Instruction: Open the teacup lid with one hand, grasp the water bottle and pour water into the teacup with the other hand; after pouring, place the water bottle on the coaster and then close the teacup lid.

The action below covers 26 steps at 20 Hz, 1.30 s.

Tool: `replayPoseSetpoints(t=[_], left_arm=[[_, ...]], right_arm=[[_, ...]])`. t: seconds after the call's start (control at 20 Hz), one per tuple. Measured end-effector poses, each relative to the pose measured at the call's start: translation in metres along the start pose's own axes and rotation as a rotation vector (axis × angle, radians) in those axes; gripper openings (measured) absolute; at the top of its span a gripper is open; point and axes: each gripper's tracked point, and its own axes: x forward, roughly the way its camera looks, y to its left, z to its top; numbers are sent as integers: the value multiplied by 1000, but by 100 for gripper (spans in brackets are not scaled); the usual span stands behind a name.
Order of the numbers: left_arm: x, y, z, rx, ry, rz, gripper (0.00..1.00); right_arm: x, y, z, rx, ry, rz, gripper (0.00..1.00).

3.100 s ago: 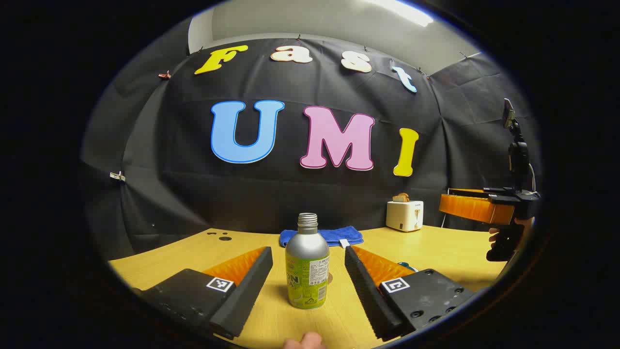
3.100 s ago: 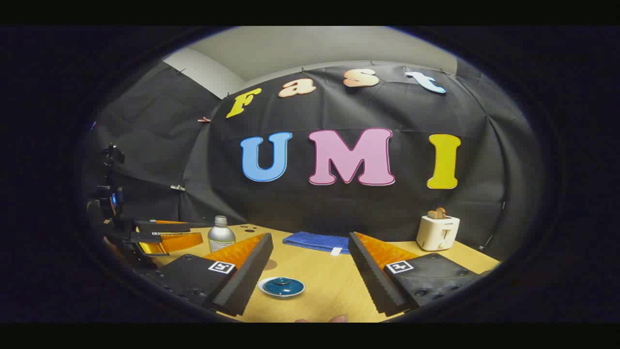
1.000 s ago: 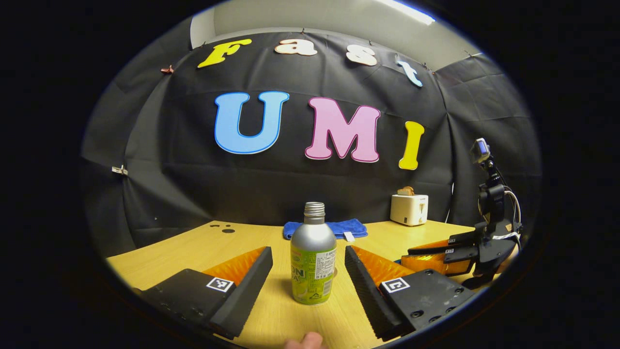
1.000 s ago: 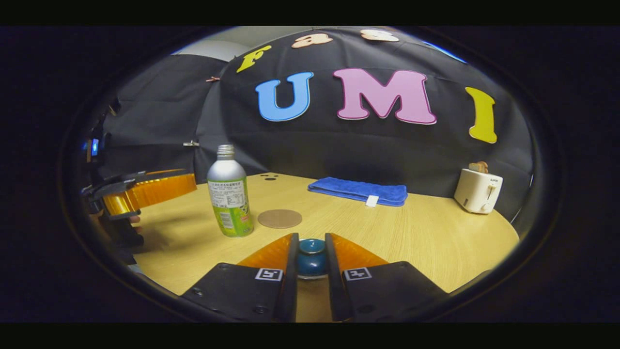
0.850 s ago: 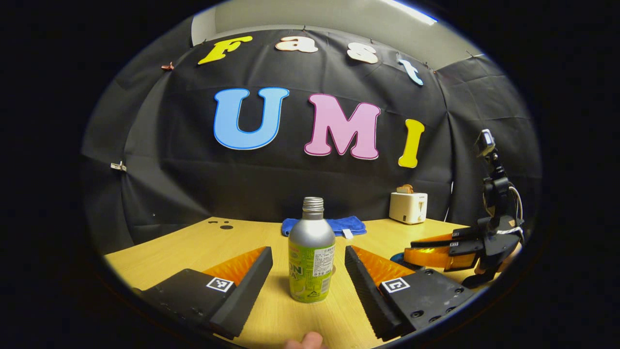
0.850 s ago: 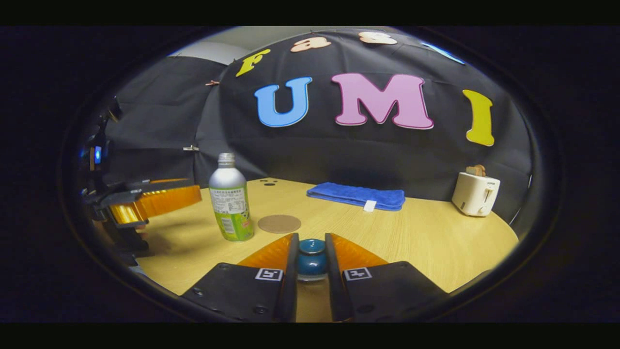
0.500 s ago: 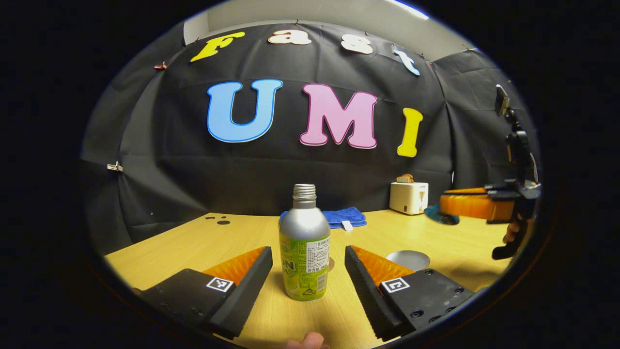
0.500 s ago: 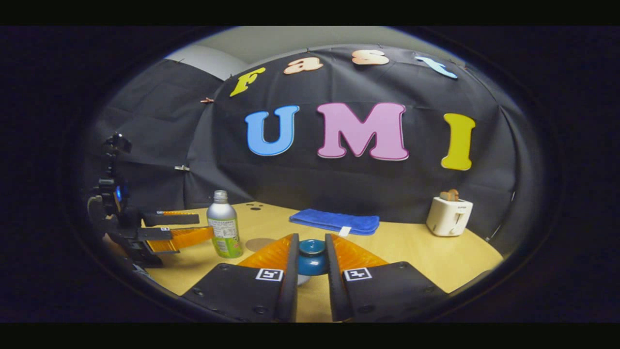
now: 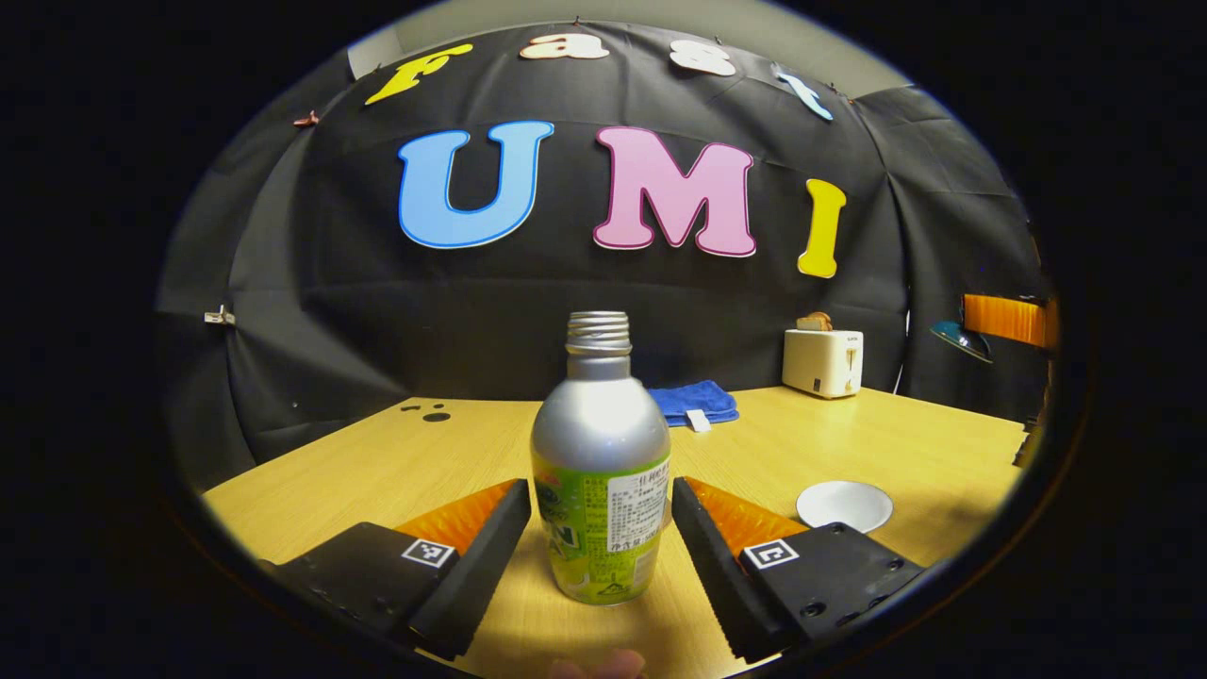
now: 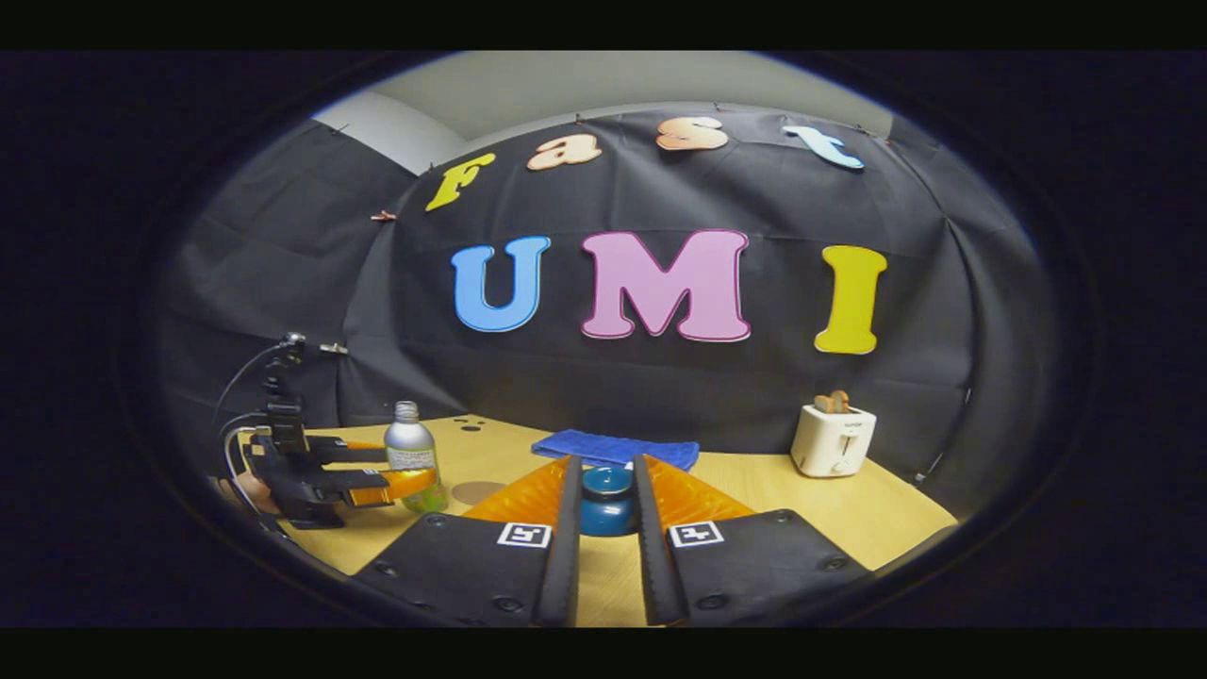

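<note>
Meanwhile, water bottle (image 9: 601, 467) between open left gripper (image 9: 601, 514) fingers (image 9: 476, 552)

Bottle (image 9: 601, 462) stands on the table (image 9: 377, 476) between the left claw's (image 9: 601, 509) fingers; cup (image 9: 844, 505) right of the claw, cloth (image 9: 696, 400) and toaster (image 9: 823, 361) beyond it.

The right gripper (image 10: 603, 514), clamped on the round blue teacup lid (image 10: 606, 500), now holds it lifted off the white open teacup (image 9: 844, 505); the left gripper (image 9: 599, 528) now straddles the silver-and-green water bottle (image 9: 601, 462).
</note>
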Motion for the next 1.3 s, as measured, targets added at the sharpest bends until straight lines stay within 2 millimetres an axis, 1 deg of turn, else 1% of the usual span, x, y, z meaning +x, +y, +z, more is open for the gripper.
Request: replayPoseSetpoints(t=[0.05,0.1,0.15,0.2,0.25,0.35,0.4,0.45,0.55,0.6,0.65,0.7,0.75,0.95,1.0,1.05,1.1,1.3], left_arm=[[4,0,-1,9,3,7,96],[4,0,0,15,-1,9,94],[-1,-2,2,17,-5,7,90],[5,-4,1,21,-17,-12,84],[4,-6,4,33,-27,-16,83],[2,-1,10,113,-43,7,82],[0,0,14,168,-58,20,79],[-2,-1,21,228,-77,21,81],[-5,-1,30,360,-100,36,81],[-6,1,33,431,-106,51,81],[-7,2,37,503,-111,65,79],[-8,1,40,575,-112,75,81],[-8,-1,42,647,-111,78,81],[-10,-12,43,938,-118,68,81],[-10,-15,40,1000,-116,62,81],[-8,-19,39,1053,-115,54,81],[-6,-24,36,1100,-114,44,80],[-1,-34,29,1273,-100,13,80]], right_arm=[[-1,-3,0,2,0,-7,30],[-2,-6,0,4,1,-12,26],[-2,-7,0,6,2,-16,26],[-2,-9,0,9,3,-19,26],[-2,-9,0,11,7,-19,26],[-3,-11,-2,13,10,-21,25],[-3,-12,-1,15,9,-25,31],[-3,-14,1,19,3,-30,30],[-4,-16,2,28,0,-34,31],[-4,-19,1,29,0,-39,26],[-5,-21,1,29,1,-45,31],[-6,-23,2,30,1,-48,26],[-7,-25,2,33,0,-51,26],[-9,-31,6,39,-7,-63,26],[-10,-32,6,41,-6,-65,26],[-10,-33,6,46,-7,-67,31],[-11,-33,7,52,-7,-67,26],[-13,-38,9,65,-11,-74,26]])
